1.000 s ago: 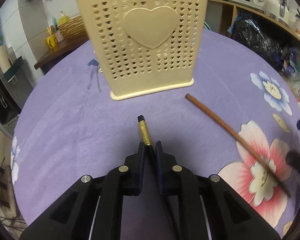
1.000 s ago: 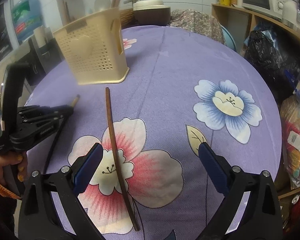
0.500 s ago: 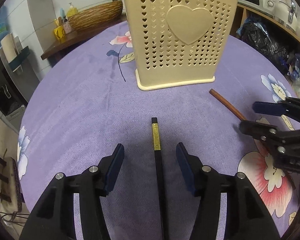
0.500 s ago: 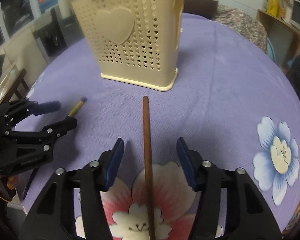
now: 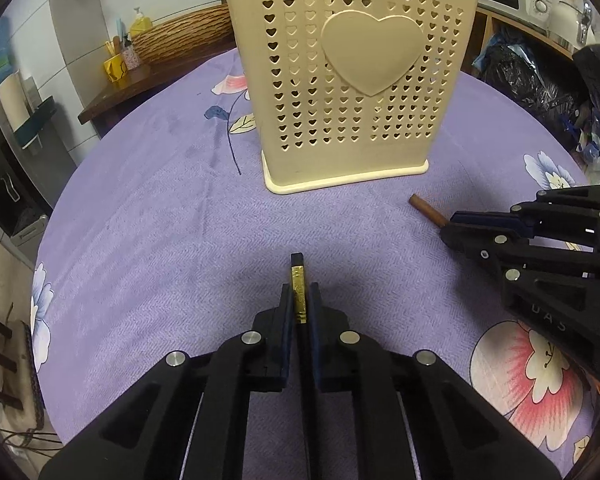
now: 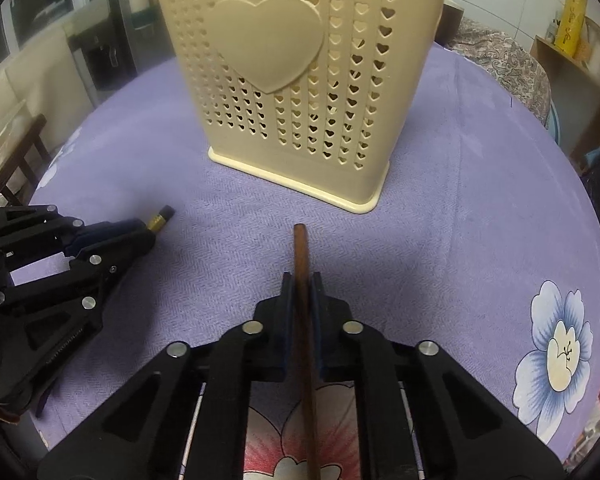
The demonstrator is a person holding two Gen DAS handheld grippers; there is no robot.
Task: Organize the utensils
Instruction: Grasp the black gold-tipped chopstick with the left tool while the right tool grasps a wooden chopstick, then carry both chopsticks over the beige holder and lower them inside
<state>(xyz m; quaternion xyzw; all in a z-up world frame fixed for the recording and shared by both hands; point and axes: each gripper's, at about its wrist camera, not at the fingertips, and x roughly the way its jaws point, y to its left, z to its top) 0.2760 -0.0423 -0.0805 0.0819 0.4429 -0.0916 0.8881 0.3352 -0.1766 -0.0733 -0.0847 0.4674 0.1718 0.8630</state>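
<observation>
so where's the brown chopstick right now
In the right wrist view the brown chopstick is clamped between the right gripper fingers, tip pointing at the cream utensil holder.

Holder (image 5: 348, 80) stands upright dead ahead of both grippers, blocks fwd path at cloth level. Bare purple cloth (image 5: 160, 240) to its left, room to pass. Left gripper (image 5: 300, 300) & right gripper (image 6: 299, 284) side by side, near, open strip of cloth betw them.
</observation>
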